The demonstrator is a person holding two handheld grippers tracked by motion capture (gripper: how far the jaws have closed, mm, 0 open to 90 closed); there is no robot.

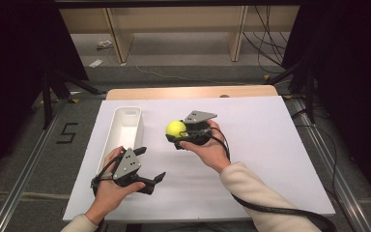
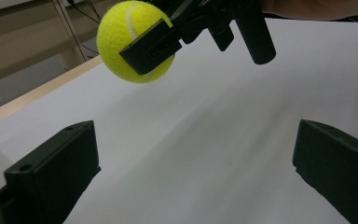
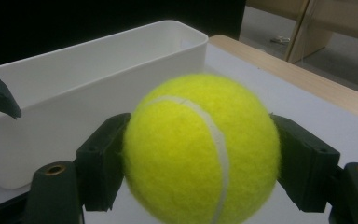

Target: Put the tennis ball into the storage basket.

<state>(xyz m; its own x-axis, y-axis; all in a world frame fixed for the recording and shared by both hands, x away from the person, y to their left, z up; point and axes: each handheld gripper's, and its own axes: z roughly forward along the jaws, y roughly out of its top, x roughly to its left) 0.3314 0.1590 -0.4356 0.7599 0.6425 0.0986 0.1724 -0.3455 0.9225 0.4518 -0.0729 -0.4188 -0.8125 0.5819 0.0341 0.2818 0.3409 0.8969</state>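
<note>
White sheeting covers the worktop (image 1: pixel 270 159) in the high view, where the right gripper (image 1: pixel 179 133) holds a tennis ball (image 1: pixel 176 128) just right of a white tray (image 1: pixel 125 126); the left gripper (image 1: pixel 150 164) sits nearer, fingers wide. From the left gripper view, its fingers (image 2: pixel 60 168) spread apart, nothing between them, the ball (image 2: pixel 121 32) lifted beyond. From the right gripper view, both fingers (image 3: pixel 105 161) press the ball's (image 3: pixel 200 149) sides, tray (image 3: pixel 98 84) behind.

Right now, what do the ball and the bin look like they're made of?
Tennis ball: yellow felt, matte and fuzzy, with a pale curved seam; core hidden. White bin: probably moulded plastic, going by its smooth, faintly glossy walls, rounded corners and thin rim.
</note>
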